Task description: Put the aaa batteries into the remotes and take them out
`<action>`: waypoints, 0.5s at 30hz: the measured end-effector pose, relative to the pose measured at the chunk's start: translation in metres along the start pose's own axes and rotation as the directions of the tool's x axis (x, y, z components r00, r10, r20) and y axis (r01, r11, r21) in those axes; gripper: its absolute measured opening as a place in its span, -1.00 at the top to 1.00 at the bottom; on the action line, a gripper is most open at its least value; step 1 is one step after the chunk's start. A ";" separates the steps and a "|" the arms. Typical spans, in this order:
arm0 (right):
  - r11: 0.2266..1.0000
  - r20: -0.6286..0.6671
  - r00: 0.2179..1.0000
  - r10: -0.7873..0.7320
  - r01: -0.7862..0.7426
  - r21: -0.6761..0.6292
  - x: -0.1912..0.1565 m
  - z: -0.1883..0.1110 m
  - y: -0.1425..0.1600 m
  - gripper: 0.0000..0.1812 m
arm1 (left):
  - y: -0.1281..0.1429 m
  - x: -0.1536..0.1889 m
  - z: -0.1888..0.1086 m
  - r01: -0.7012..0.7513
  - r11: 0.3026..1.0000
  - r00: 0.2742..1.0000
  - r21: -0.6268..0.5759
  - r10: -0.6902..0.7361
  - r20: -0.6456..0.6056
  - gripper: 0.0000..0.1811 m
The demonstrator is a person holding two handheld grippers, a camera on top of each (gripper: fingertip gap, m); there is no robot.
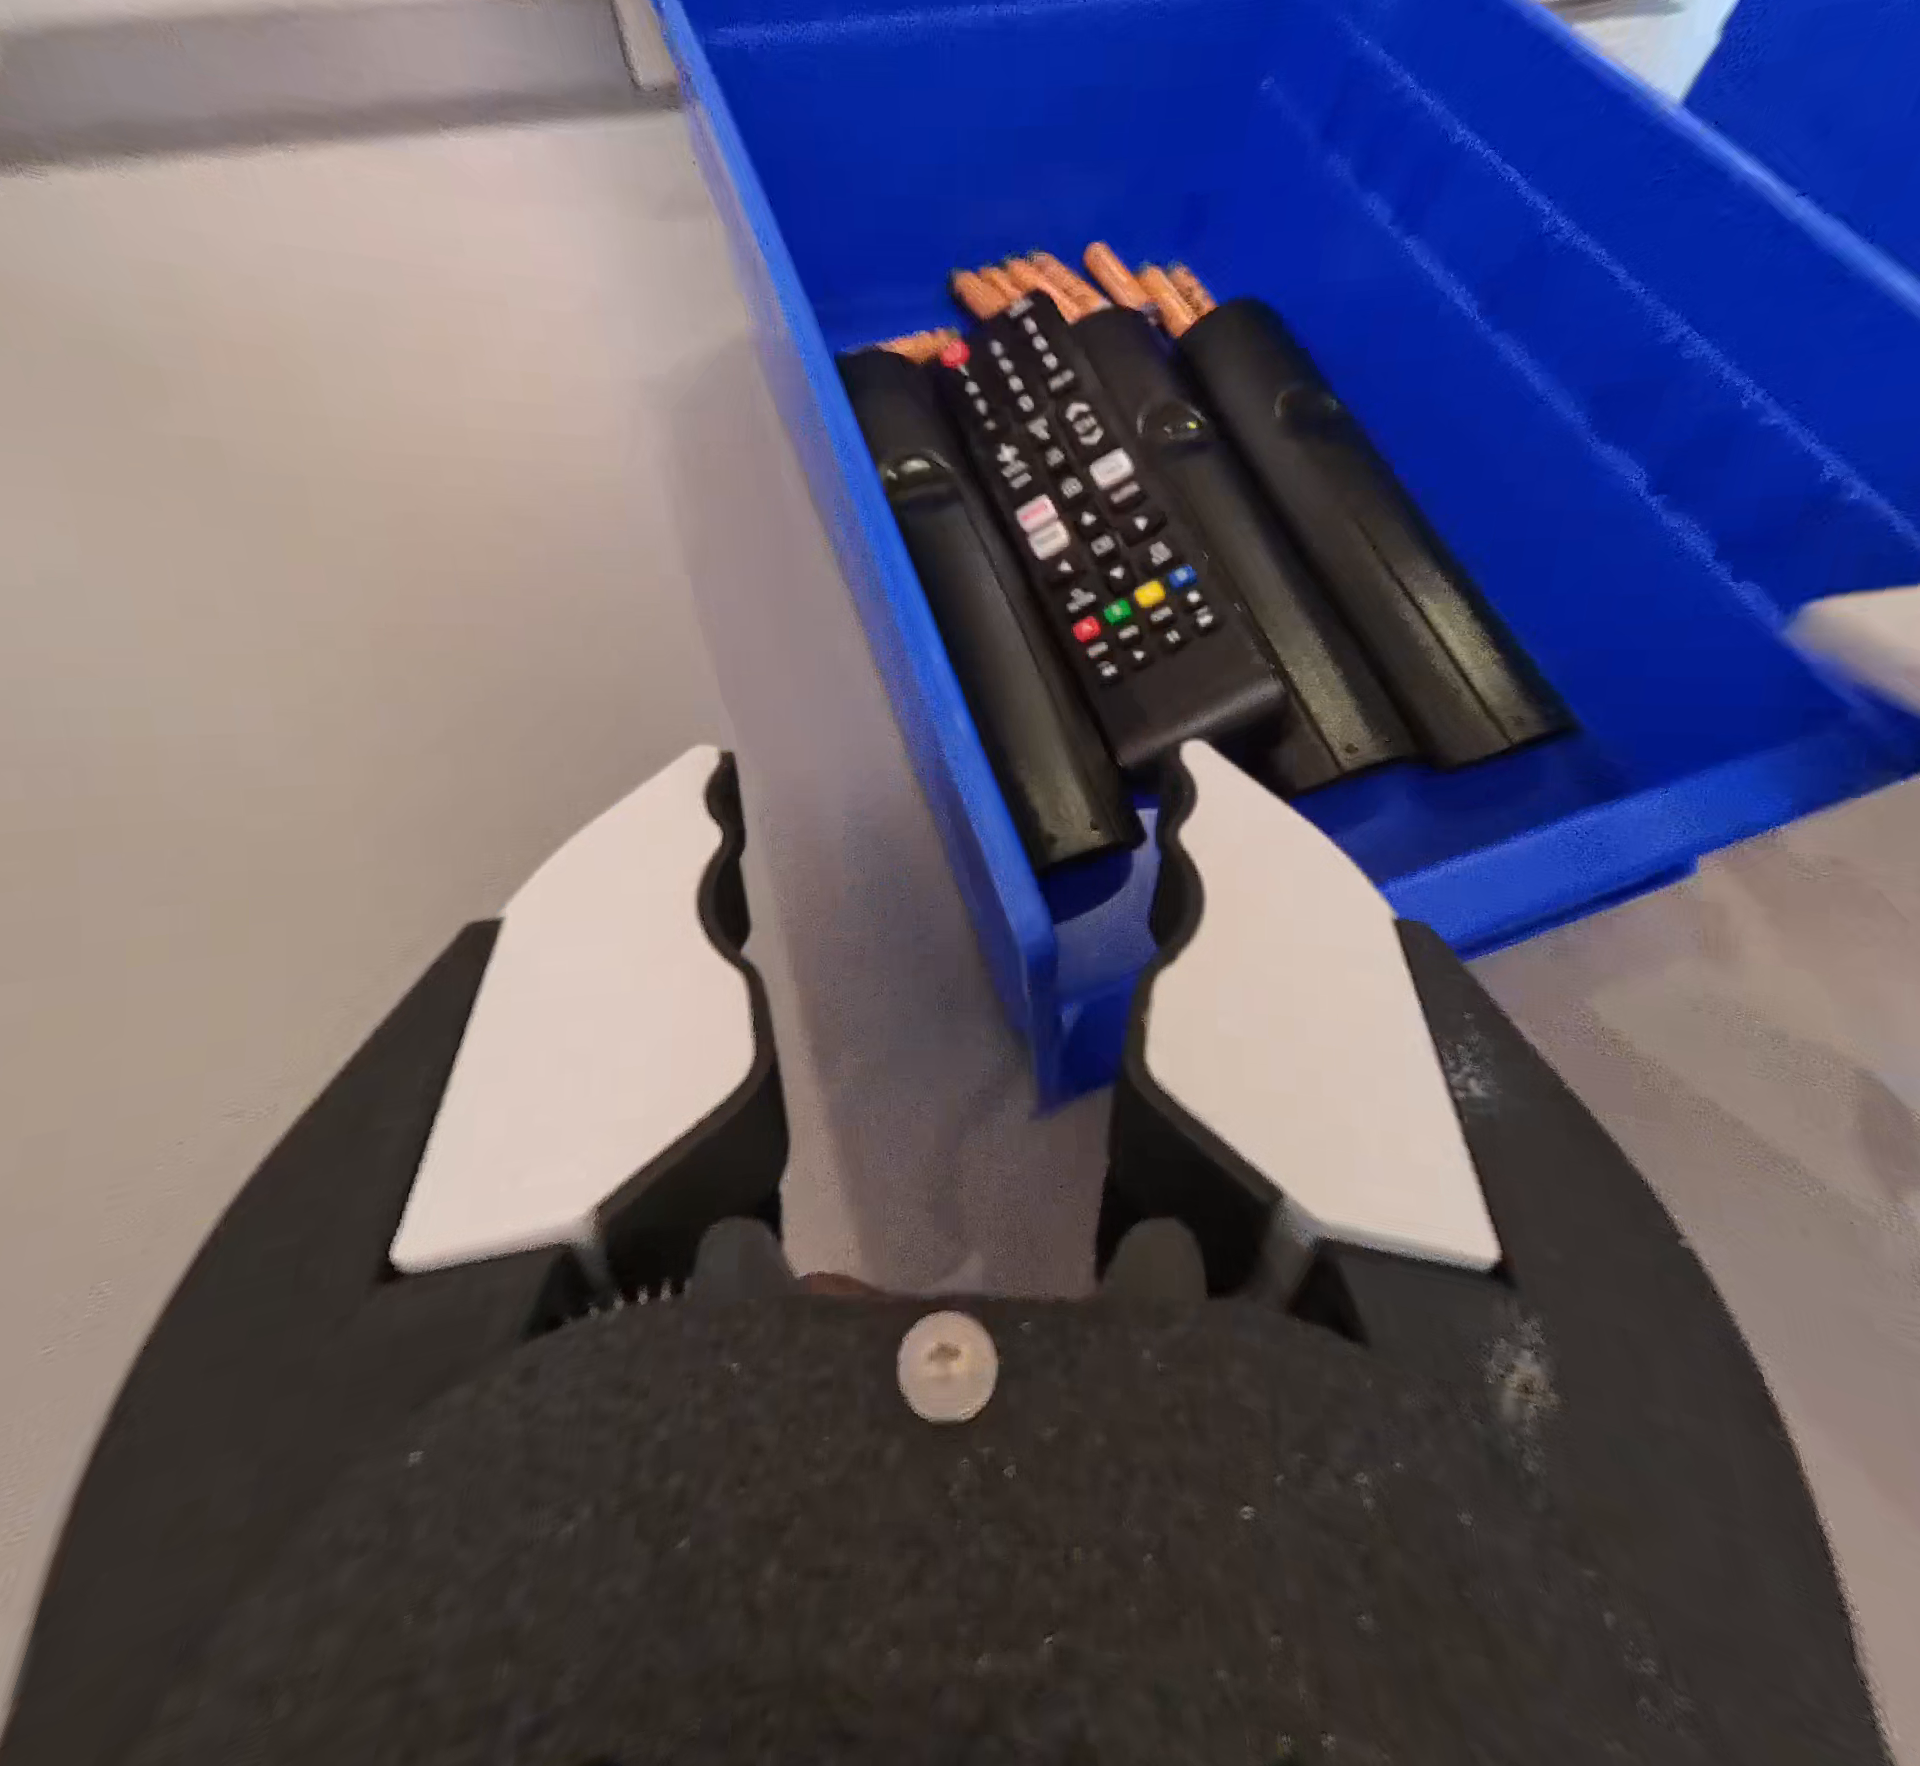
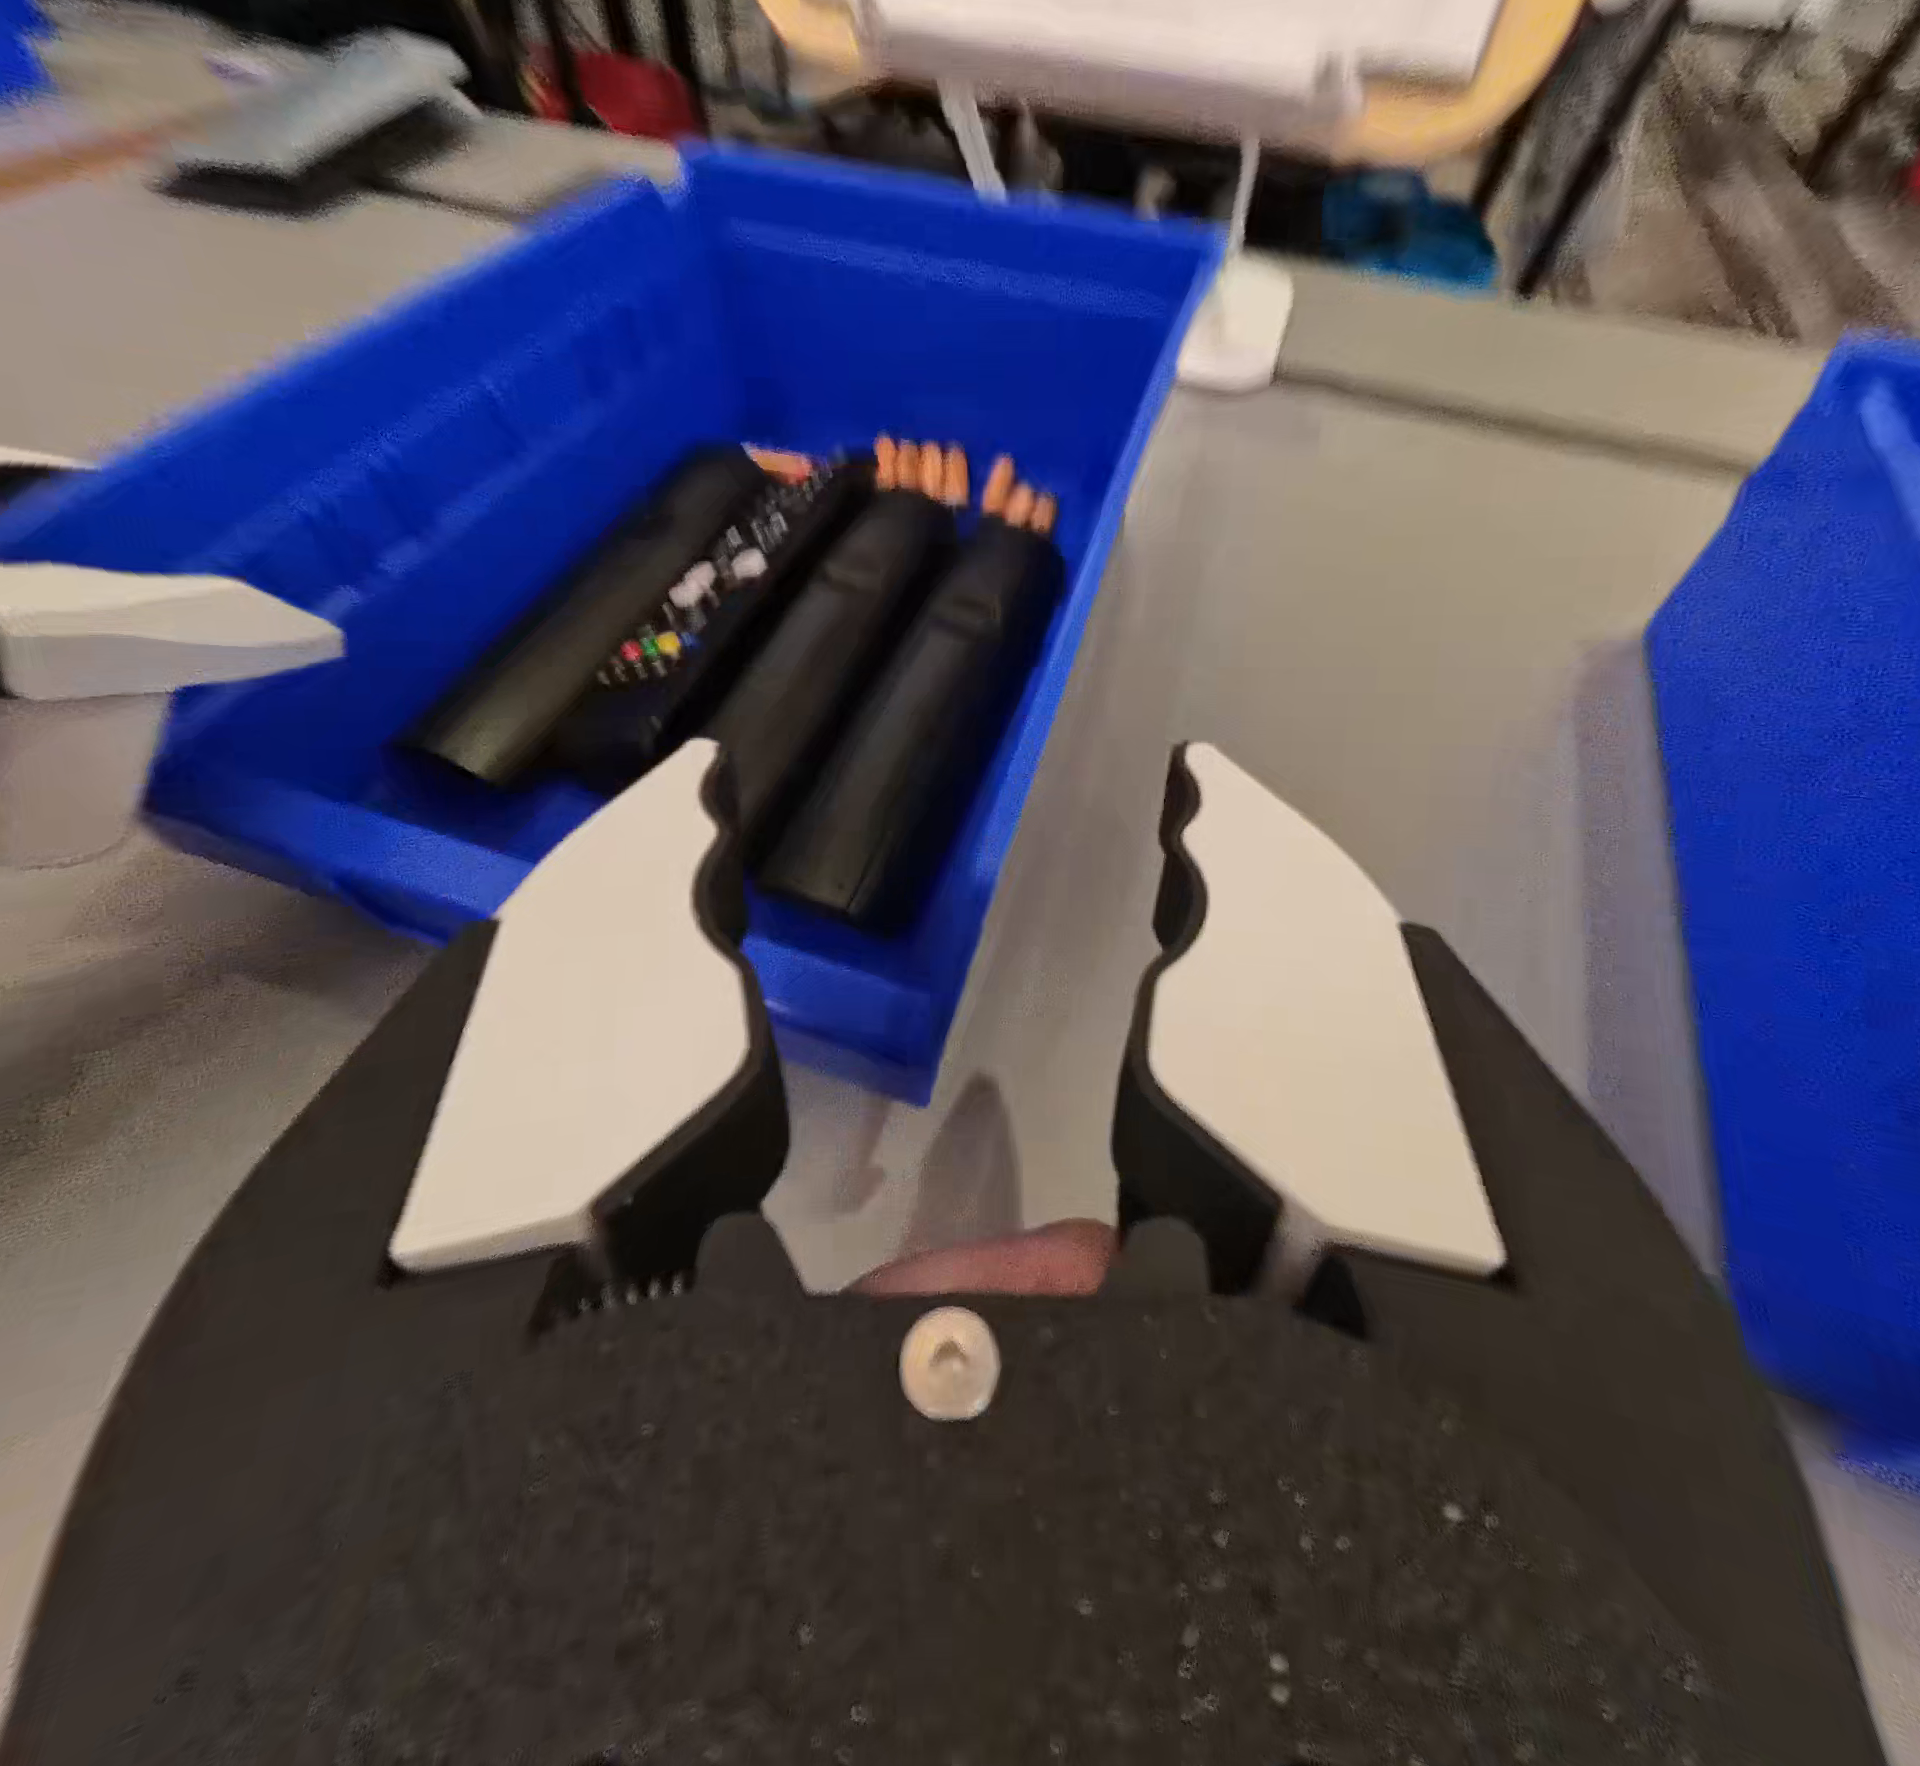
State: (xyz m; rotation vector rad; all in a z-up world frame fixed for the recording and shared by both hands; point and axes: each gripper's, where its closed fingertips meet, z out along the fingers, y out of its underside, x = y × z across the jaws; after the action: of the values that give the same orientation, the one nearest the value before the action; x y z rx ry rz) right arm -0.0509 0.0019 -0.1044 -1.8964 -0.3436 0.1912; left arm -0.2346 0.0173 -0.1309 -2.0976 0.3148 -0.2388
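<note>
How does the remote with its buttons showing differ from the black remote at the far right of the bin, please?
The button-side remote lies face up, showing coloured keys; the rightmost remote lies face down, showing a plain black back. The first rests on top of its neighbours; the second lies at the row's right end. Both lie lengthwise in the blue bin.

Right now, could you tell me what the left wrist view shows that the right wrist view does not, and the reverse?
Only the left wrist view shows the button-side remote sharply enough to make out its coloured keys, and the open left gripper from behind. Only the right wrist view shows the open right gripper from behind, a white stand past the bin, and blurred room clutter. Both show the blue bin on the grey table, four black remotes, the batteries behind them, and a second blue bin.
</note>
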 end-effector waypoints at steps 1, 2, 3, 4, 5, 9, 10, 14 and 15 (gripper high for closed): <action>0.999 -0.045 0.999 0.011 -0.013 -0.033 0.000 0.010 0.016 0.20 | 0.004 0.003 0.006 0.026 1.000 0.999 -0.006 -0.026 -0.036 0.22; 0.998 -0.105 0.994 0.026 -0.032 -0.056 0.005 0.017 0.027 0.29 | 0.004 0.007 0.010 0.042 0.999 0.996 -0.008 -0.043 -0.073 0.33; 0.995 -0.070 0.995 0.069 -0.073 -0.061 -0.002 0.022 0.030 0.32 | 0.002 0.014 0.013 0.044 0.999 0.991 -0.016 -0.045 -0.127 0.54; 0.989 -0.066 0.989 0.133 -0.136 -0.049 -0.002 0.023 0.026 0.65 | 0.000 0.012 0.014 0.054 0.998 0.991 -0.033 -0.057 -0.118 0.63; 0.982 -0.140 0.973 0.185 -0.190 -0.023 0.009 0.020 0.022 0.92 | -0.003 0.005 0.013 0.055 0.998 0.995 -0.032 -0.057 -0.076 0.82; 0.986 -0.192 0.969 0.158 -0.166 -0.025 -0.006 0.021 0.017 0.97 | -0.003 -0.021 0.005 -0.027 0.999 0.998 -0.039 0.030 0.059 0.95; 0.987 -0.196 0.969 0.151 -0.159 -0.024 -0.016 0.024 0.014 0.97 | -0.003 -0.031 0.002 -0.023 0.999 0.997 -0.045 0.025 0.067 0.95; 0.991 -0.146 0.981 0.128 -0.132 -0.014 -0.075 0.044 -0.012 0.96 | -0.002 -0.095 -0.019 0.061 0.997 0.993 -0.049 -0.055 0.106 0.96; 0.993 -0.132 0.984 0.118 -0.120 -0.008 -0.093 0.052 -0.020 0.96 | -0.002 -0.114 -0.027 0.069 0.997 0.991 -0.040 -0.064 0.119 0.96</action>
State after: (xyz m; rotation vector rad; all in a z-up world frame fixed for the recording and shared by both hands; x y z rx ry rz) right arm -0.1567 0.0237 -0.1066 -1.9358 -0.1436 0.1431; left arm -0.3506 0.0332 -0.1205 -2.1575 0.1808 -0.1476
